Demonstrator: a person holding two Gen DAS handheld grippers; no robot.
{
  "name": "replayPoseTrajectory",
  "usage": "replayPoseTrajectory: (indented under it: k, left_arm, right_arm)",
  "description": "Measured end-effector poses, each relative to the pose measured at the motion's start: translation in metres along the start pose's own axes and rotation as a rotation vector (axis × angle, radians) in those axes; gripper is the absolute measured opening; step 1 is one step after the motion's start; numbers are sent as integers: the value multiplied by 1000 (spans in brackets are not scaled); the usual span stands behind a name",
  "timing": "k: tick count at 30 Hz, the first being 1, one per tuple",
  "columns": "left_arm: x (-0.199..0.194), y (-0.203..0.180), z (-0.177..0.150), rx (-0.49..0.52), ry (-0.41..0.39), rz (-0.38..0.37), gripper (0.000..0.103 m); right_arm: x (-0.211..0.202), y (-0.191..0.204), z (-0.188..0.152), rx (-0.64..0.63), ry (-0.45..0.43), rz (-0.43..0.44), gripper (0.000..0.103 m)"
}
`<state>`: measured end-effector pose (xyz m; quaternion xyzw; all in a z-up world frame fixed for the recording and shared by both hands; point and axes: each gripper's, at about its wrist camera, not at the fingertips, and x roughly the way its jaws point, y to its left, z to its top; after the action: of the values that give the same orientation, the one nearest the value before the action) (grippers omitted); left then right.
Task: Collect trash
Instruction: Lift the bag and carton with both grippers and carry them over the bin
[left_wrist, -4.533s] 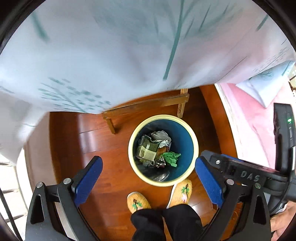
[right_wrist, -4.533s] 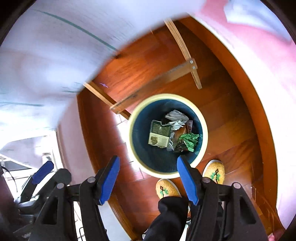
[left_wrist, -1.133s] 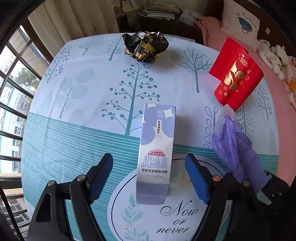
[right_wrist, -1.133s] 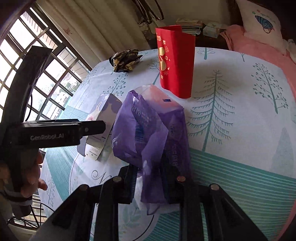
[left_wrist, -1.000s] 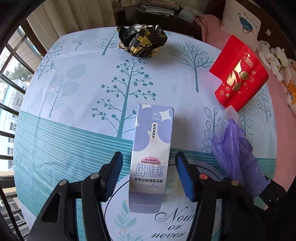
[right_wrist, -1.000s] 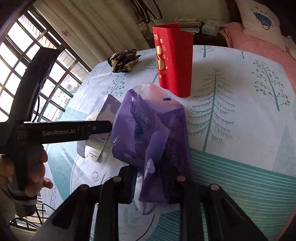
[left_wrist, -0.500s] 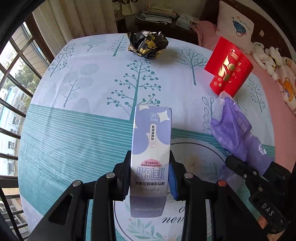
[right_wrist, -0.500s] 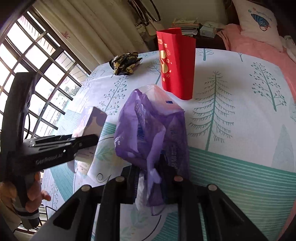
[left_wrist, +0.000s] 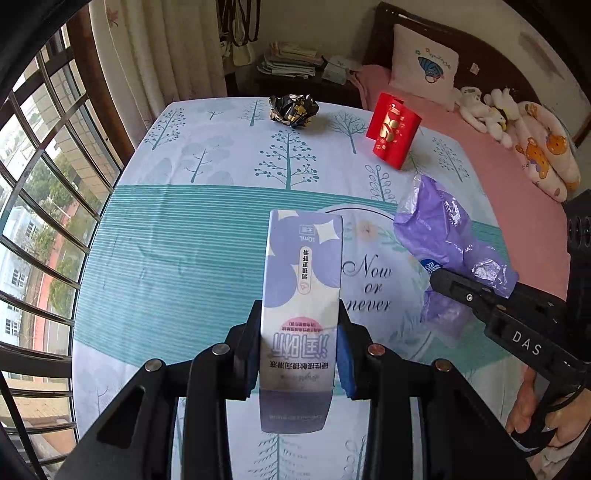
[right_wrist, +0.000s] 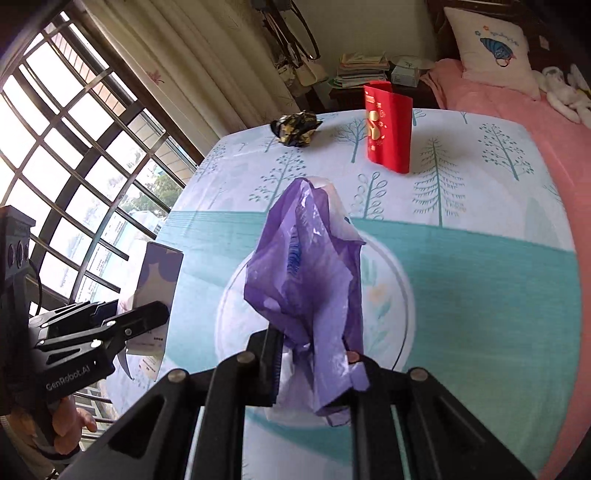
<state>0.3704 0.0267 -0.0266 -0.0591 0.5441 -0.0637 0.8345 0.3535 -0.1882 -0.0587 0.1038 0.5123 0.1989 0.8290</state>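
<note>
Your left gripper (left_wrist: 298, 354) clamps one box (left_wrist: 301, 295); your right gripper (right_wrist: 312, 363) clamps one purple bag (right_wrist: 306, 280). On the table (left_wrist: 184, 206): one red packet (left_wrist: 392, 134), one foil wad (left_wrist: 293, 109).

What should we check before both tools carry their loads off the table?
1. Left tool shut on the purple-and-white carton: ok, pads press both long sides.
2. Carton clear of the tablecloth: ok; the right wrist view shows it in the air.
3. Right tool shut on the purple plastic bag: ok, plastic bunched between the fingers.
4. Bag fully clear of the table: cannot tell.
5. Trash left behind: not ok; the crumpled foil wrapper and the red packet remain.
6. Bin position: cannot tell, out of view.
</note>
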Motion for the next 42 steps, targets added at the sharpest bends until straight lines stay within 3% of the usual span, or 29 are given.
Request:
replayPoseTrajectory:
  k: [13, 23, 33, 42]
  left_arm:
    - [-111, 65, -131, 151, -105, -134, 32]
    - [-154, 105, -228, 252, -70, -138, 32]
    - [-139, 103, -298, 276, 25, -133, 32]
    - [-73, 79, -356, 238, 125, -109, 32]
  right_arm:
    - [-74, 133, -148, 98, -115, -84, 14]
    - [-87, 199, -245, 136, -45, -96, 14]
    - [-80, 189, -307, 180, 65, -96, 14]
    - [-22, 139, -379, 259, 186, -69, 14]
